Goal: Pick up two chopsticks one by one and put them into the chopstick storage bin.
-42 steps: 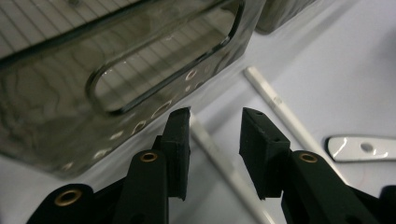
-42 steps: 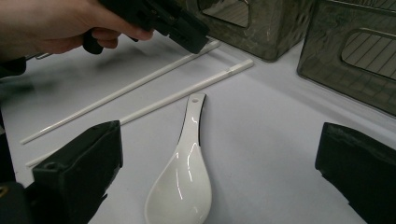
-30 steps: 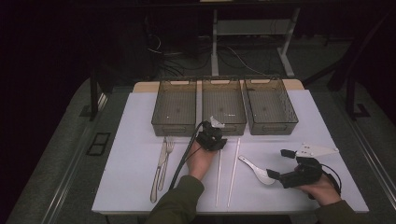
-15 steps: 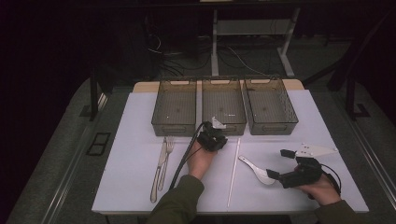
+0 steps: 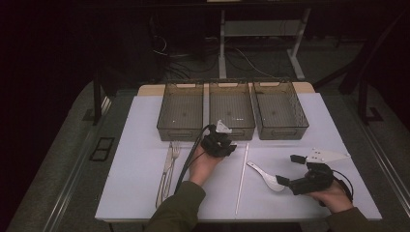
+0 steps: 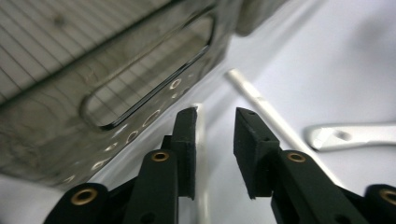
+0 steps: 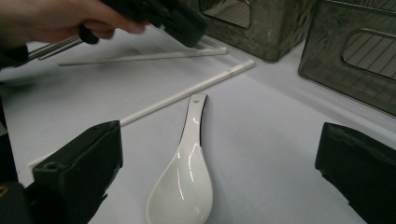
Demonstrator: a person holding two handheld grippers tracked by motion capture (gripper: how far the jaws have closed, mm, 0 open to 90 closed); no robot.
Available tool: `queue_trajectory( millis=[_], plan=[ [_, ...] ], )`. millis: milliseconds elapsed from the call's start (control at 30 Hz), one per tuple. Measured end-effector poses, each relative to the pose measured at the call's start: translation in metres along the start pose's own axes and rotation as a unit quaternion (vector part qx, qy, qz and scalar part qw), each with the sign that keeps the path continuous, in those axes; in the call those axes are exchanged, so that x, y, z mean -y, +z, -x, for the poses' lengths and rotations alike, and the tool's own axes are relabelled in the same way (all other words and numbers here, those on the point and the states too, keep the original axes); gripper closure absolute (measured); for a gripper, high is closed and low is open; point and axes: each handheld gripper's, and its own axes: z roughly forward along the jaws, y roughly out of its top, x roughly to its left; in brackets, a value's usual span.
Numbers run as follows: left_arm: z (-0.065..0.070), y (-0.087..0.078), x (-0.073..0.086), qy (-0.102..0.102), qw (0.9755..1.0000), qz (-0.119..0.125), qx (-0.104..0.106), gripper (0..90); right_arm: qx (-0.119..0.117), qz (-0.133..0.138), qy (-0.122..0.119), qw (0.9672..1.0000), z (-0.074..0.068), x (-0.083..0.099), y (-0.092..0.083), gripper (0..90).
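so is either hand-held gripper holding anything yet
No. The left hand-held gripper straddles a chopstick's end without closing; the right hand-held gripper is open over the spoon.

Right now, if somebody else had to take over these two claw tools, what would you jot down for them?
Left claw: open, straddling a white chopstick by the middle bin, not yet gripping.
Right claw: wide open over the white spoon, holding nothing.
Second chopstick lies between the hands; fork and knife lie at the left.
All three bins look empty, so nothing appears sorted yet; every utensil is left.
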Motion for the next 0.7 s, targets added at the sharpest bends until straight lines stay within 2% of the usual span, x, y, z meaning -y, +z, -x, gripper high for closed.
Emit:
queue_trajectory(
  millis=[133,267,367,433,700],
  plan=[
    [0.003,-0.028,0.009,0.01,0.9999,0.004,0.01,66.5,0.002,0.0,0.0,1.0,0.0,0.0,0.0,0.9],
    [0.004,-0.044,0.028,0.016,0.9998,0.005,0.014,67.1,0.003,-0.002,0.001,1.0,-0.001,0.0,0.001,0.9],
    [0.002,-0.047,0.042,0.014,0.9998,0.005,0.01,69.5,0.004,-0.003,0.001,1.0,-0.001,0.0,0.001,0.9],
    [0.001,-0.046,0.05,0.003,0.9999,0.008,0.007,71.2,0.004,-0.004,0.002,1.0,-0.001,0.0,0.001,0.9],
    [0.0,-0.036,0.053,0.005,1.0,0.004,0.0,75.8,0.003,-0.004,0.0,1.0,-0.001,0.0,0.001,0.9]
  ],
)
